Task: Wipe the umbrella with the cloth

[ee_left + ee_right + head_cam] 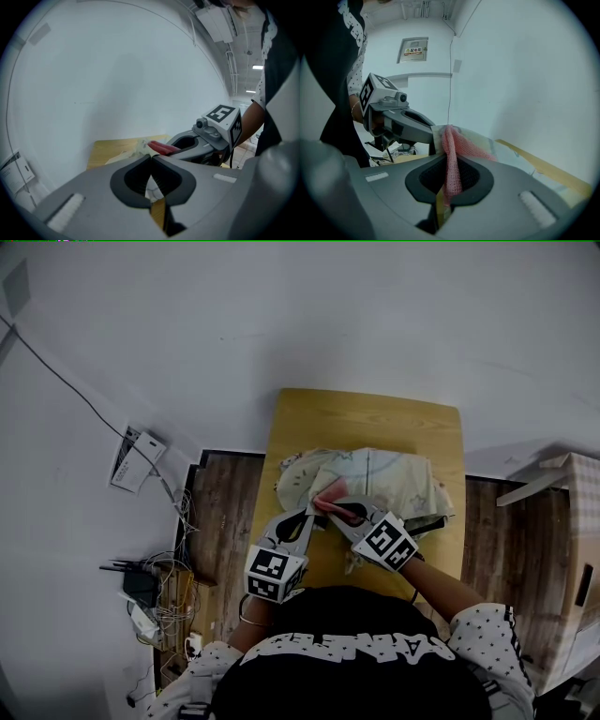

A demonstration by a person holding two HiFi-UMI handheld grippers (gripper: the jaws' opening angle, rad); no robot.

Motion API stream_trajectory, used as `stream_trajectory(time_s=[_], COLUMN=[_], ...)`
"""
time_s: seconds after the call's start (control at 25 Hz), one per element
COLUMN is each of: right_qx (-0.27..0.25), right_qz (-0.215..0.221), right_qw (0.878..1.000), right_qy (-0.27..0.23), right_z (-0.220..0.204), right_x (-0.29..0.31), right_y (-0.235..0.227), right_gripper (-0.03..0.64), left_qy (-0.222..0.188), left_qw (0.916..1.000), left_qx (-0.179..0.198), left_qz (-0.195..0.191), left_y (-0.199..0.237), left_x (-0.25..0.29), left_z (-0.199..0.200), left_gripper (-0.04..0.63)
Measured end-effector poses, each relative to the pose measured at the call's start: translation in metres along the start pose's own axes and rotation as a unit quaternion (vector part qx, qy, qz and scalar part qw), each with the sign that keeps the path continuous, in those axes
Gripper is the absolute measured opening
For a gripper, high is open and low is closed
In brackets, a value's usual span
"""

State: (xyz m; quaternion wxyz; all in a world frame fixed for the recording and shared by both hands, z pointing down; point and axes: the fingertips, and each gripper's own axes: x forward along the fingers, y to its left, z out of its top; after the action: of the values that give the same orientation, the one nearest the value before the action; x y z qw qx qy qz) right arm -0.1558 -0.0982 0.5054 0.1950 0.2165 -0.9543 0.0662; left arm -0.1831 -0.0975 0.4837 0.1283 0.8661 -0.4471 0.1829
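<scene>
White wall [281, 315] rises behind a small wooden desk [375, 418] pushed up against it, with dark plank floor [220, 512] on either side. On the desk, just ahead of both sets of fingers, lies the umbrella [394, 479], collapsed into a loose heap of pale, patterned fabric.

The person leans over the near edge with a gripper in each hand, and the two tips almost meet at the near side of that heap. The right gripper [449, 157] has its fingers clamped on the cloth [452, 164], a pink, knitted-looking strip that runs up between them and bunches just past the tips, against the umbrella fabric. The left gripper [151, 158] has its fingers together. From the right gripper view they seem to pinch an edge of the umbrella, which stands up at their tips right beside the pink cloth.

Off to the left of the left fingers, down on the floor by the wall, sits a tangle of cables [159, 592]. A cardboard box [577, 549] stands well to the right of the right fingers.
</scene>
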Motion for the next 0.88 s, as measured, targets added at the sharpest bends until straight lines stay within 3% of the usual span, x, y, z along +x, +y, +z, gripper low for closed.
stream_trajectory(time_s=[0.6,0.88], right_qx=[0.005,0.001], right_qz=[0.04,0.053], right_qw=[0.999,0.999], right_qy=[0.004,-0.013], right_z=[-0.006,0.013], right_x=[-0.002,-0.024], right_y=[0.031,0.023], right_gripper=[0.034,0.034], left_qy=[0.001,0.0], left_qw=[0.9999,0.9998], left_qx=[0.0,-0.007], left_qz=[0.011,0.018], left_y=[0.006,0.01], left_x=[-0.001,-0.001], left_z=[0.0,0.0], left_gripper=[0.002,0.002])
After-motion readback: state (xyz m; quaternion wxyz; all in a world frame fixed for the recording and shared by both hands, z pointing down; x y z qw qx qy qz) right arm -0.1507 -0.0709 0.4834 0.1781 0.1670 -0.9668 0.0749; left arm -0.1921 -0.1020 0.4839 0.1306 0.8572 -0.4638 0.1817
